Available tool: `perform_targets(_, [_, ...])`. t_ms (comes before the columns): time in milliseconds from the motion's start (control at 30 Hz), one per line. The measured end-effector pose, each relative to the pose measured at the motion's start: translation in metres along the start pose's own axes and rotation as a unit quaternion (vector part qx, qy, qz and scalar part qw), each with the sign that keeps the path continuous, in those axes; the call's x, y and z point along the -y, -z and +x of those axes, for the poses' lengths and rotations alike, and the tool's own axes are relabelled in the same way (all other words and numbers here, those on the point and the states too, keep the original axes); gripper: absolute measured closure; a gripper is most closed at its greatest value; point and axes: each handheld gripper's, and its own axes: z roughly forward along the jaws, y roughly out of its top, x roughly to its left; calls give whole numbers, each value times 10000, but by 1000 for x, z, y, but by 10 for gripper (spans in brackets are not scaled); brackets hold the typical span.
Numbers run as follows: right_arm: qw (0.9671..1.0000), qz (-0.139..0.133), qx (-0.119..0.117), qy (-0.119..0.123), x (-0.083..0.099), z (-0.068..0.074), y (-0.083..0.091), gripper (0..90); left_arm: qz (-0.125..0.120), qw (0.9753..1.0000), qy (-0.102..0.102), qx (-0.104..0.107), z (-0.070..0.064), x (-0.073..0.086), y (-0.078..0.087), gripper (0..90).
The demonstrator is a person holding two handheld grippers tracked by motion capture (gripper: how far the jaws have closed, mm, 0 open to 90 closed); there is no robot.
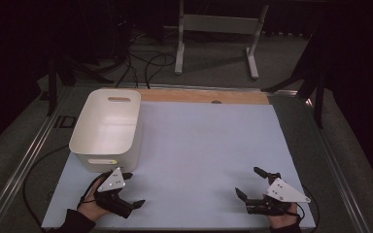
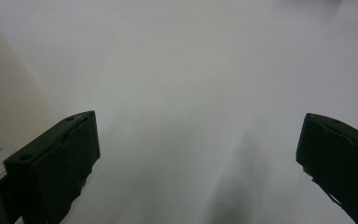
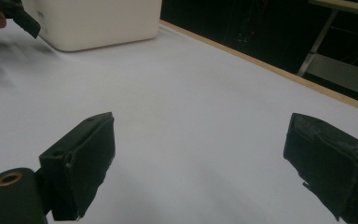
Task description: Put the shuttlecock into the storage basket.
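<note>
A white plastic bin (image 1: 108, 127) with a slot handle stands empty at the left of a pale mat (image 1: 209, 145). My left gripper (image 1: 134, 189) is held just in front of the bin's near right corner, jaws wide apart with nothing between them. In the left gripper view the gripper (image 2: 198, 135) faces bare mat, with the bin wall (image 2: 9, 98) at its left. My right gripper (image 1: 247, 181) is near the mat's front right corner, open and empty. The right gripper view has that gripper (image 3: 200, 140) pointing across the mat towards the bin (image 3: 98, 18).
A wooden table strip (image 1: 204, 96) runs along the mat's far edge. Beyond it, on the floor, stand a white frame (image 1: 218, 29) and loose cables (image 1: 145, 63). Metal rails border the table on both sides. Bare mat lies between the grippers.
</note>
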Motion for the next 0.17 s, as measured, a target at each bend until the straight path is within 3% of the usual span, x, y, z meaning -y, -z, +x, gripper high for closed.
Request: perform_targets(167, [10000,-4,-11,-8,0,0,-1,90,6,10000,-34,24,-1,0,0,0])
